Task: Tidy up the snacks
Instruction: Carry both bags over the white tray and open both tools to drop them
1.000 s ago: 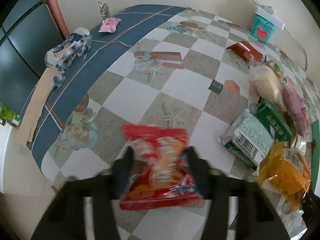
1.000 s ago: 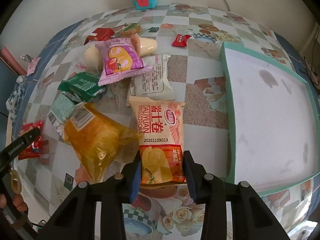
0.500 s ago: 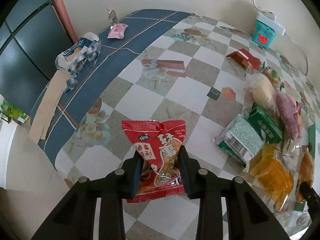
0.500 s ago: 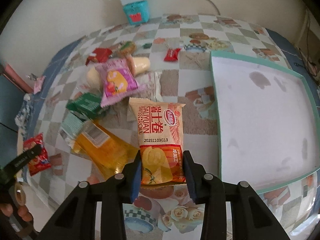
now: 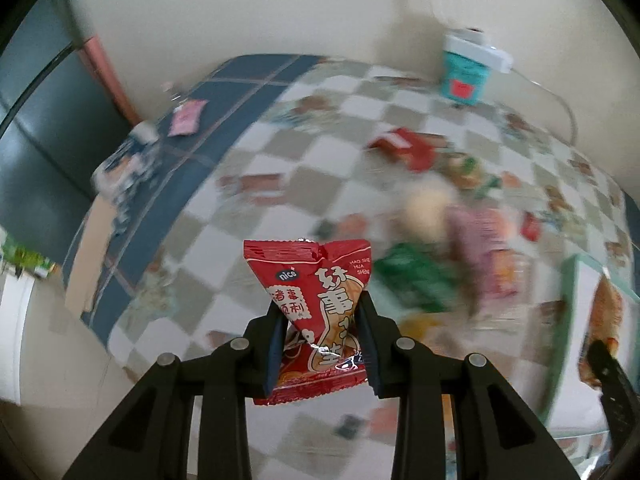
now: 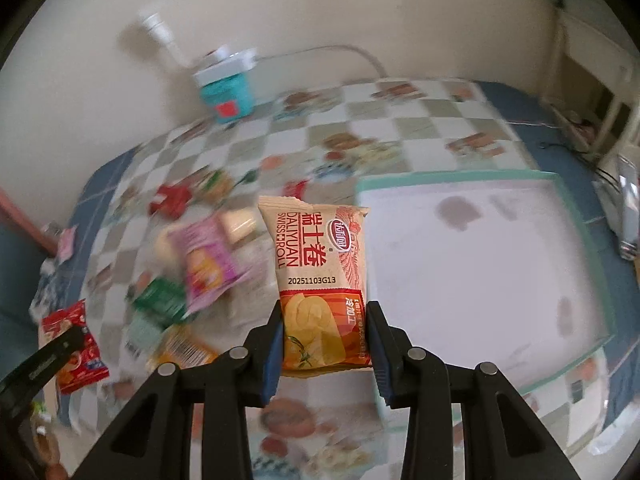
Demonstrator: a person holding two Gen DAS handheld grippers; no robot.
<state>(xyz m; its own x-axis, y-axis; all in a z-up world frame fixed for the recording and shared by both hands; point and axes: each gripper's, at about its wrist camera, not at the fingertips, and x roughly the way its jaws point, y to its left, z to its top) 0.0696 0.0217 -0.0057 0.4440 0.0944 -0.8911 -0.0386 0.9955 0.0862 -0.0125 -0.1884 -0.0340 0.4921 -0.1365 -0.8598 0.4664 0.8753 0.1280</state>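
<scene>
My left gripper is shut on a red snack packet, held up above the checkered tablecloth. That packet also shows at the far left of the right wrist view as the red packet. My right gripper is shut on an orange Swiss roll packet, lifted off the table beside the green-rimmed white tray. In the left wrist view the right gripper's finger and the orange packet appear at the far right edge, over the tray rim.
A blurred heap of snacks lies mid-table: pink packet, green packets, a yellow bag, red packets. A teal box with a power strip stands by the wall. A small pink packet lies at the blue border.
Both grippers have risen with their packets. The left closed on the red packet and carried it up and rightward; the right lifted the orange packet off the heap toward the tray.
</scene>
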